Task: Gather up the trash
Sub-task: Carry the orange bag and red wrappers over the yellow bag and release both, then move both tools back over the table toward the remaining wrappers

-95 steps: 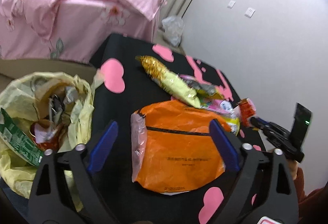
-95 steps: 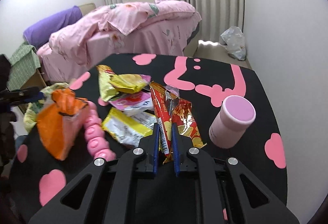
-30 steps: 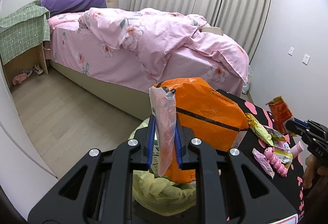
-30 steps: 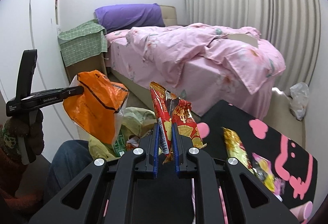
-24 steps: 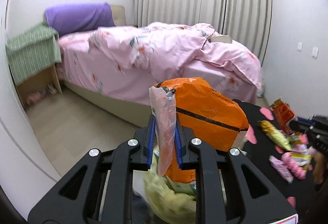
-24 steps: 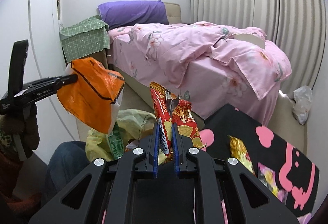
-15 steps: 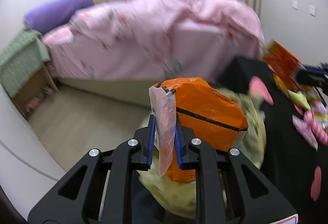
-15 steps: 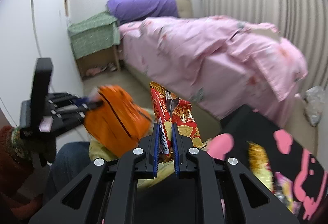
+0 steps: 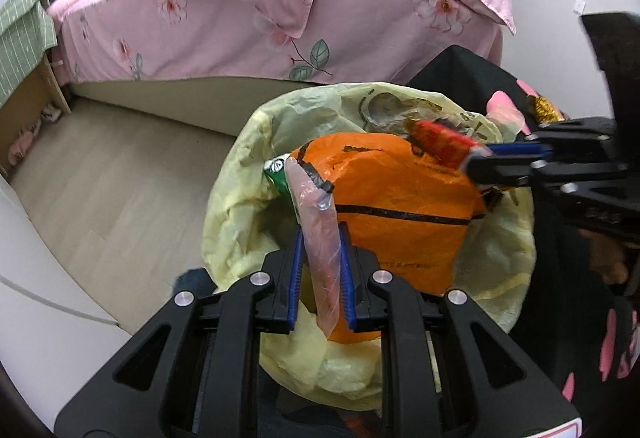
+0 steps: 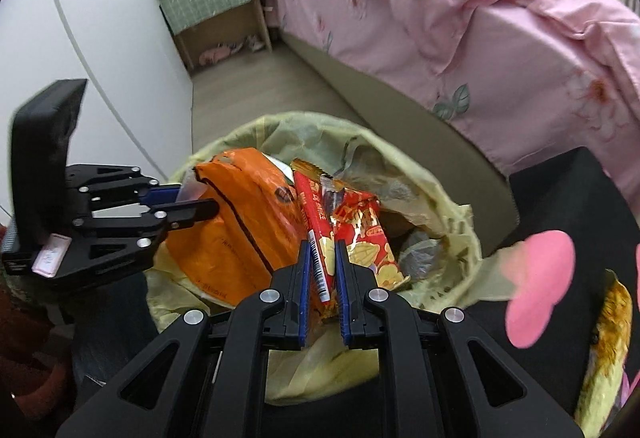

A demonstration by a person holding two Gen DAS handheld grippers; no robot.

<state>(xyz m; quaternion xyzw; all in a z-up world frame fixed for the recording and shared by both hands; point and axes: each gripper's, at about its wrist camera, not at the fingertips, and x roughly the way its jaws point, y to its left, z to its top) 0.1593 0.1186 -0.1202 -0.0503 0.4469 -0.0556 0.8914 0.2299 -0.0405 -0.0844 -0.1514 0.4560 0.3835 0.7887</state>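
Left gripper (image 9: 319,280) clamps the clear sealed edge of the orange bag (image 9: 396,197): light, crinkly, floppy film, best pinched at that flat seam. Right gripper (image 10: 322,288) is clamped on the red snack wrapper (image 10: 320,238), equally thin and slippery. Both point down, holding their loads over the yellow-lined trash bin (image 10: 452,197), beyond it the pink bed (image 10: 480,17).

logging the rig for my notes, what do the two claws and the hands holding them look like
Both the left claw and right claw are matte black angular frames with cut-out windows, silver screws and blue finger pads. The left one carries a small pinkish label. The hand gripping it wears a dark red knit sleeve or glove.
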